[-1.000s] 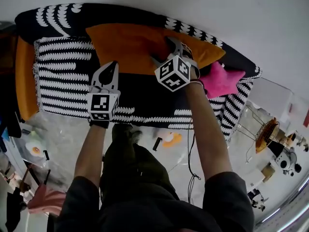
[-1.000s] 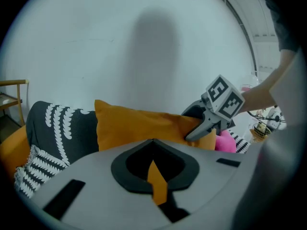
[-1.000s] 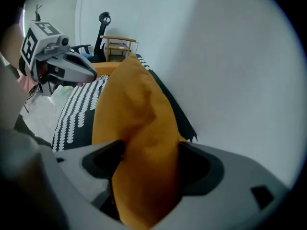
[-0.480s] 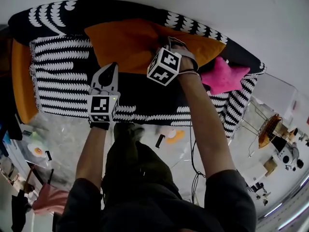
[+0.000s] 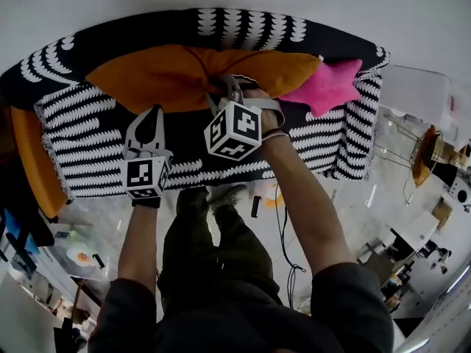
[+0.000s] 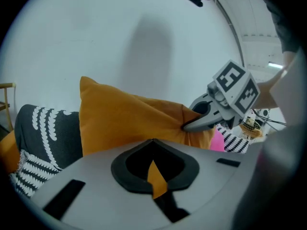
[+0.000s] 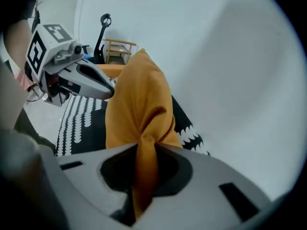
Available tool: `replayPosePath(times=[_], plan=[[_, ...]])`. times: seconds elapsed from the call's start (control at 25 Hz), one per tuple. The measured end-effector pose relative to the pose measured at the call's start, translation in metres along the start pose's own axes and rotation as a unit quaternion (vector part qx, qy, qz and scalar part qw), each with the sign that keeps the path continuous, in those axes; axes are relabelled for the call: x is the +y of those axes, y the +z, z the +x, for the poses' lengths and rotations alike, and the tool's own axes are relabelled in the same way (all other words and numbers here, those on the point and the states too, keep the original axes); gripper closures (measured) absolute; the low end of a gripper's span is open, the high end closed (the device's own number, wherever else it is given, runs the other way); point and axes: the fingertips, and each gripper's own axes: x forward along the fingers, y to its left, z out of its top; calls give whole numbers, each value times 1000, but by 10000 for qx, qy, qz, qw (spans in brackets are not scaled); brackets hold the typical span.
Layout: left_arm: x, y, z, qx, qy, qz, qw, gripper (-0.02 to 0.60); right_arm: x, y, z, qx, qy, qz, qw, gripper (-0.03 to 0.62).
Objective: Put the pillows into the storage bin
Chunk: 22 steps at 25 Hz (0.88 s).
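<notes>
A big orange pillow (image 5: 147,76) (image 6: 124,123) (image 7: 139,109) leans on the back of a sofa covered in black and white cloth (image 5: 88,138). My right gripper (image 5: 227,87) (image 6: 184,127) (image 7: 141,186) has just been closing and is shut on a bunched fold at the pillow's lower edge. My left gripper (image 5: 155,111) (image 6: 154,178) (image 7: 111,94) looks shut, its tip at the pillow's lower edge to the left. A thin orange strip shows between its jaws. Touching the orange pillow's right end is a pink star pillow (image 5: 324,87) (image 6: 217,142). No storage bin is in view.
A white wall rises behind the sofa. An orange cushion (image 5: 29,168) lies at the sofa's left end. Small items and a cable litter the floor (image 5: 280,197) in front. A wire basket (image 5: 427,153) stands at the right, a wooden chair (image 7: 120,49) past the sofa's end.
The right gripper's jaws, spread over the orange pillow a second ago, have closed on a fold of it. The left gripper has come up to the pillow's edge.
</notes>
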Motion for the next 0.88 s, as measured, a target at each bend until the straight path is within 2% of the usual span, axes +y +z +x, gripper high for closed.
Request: replayPosePath(times=[0.2, 0.32, 0.44, 0.56, 0.68, 0.88], plan=[[-47, 24, -18, -198, -258, 271, 9991, 581, 3, -22, -76, -215, -373, 757, 9962, 560], [-98, 32, -21, -293, -545, 486, 9969, 581, 7, -58, -123, -321, -546, 1280, 9898, 560], [-161, 44, -21, -415, -994, 731, 9915, 581, 16, -107, -175, -344, -858, 1930, 9768, 562], [-228, 47, -28, -491, -1509, 958, 9827, 581, 31, -160, -226, -278, -1249, 2554, 9583, 562], [-307, 32, -31, -435, -1971, 1190, 9722, 581, 54, -229, -275, -151, -1616, 3048, 9385, 562], [-449, -12, -33, -156, -3055, 1672, 9373, 581, 112, -364, -351, 263, -2330, 4162, 8785, 562]])
